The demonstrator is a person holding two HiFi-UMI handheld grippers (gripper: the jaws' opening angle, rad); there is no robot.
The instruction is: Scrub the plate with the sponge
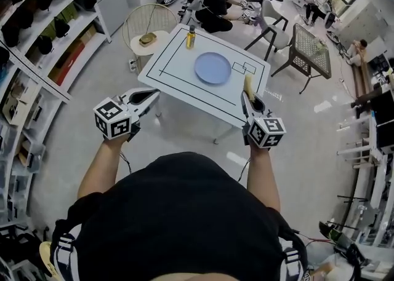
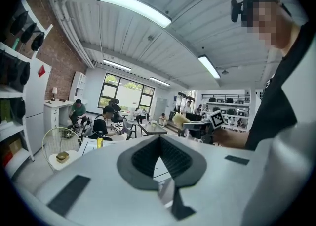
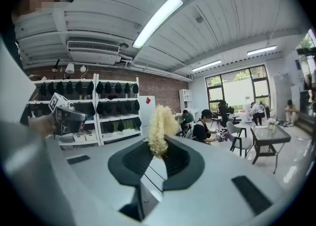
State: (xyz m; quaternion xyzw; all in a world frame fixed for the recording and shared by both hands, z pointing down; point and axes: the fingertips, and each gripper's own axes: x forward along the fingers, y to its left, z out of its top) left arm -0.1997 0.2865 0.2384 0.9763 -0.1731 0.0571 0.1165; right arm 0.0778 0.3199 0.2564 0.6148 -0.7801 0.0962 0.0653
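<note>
On the white table (image 1: 178, 83), near its middle, a blue plate (image 1: 212, 67) lying flat. At 11 o'clock from the plate, close to the far edge, a small yellow bottle (image 1: 191, 37) standing upright. At 4 o'clock from the plate and apart from it, the right gripper (image 1: 246, 96), clamped on a yellow sponge (image 1: 249, 83) sticking out past the jaw tips. At 8 o'clock, beside the table's near corner, the left gripper (image 1: 154, 93), jaws pressed together, holding nothing.
</note>
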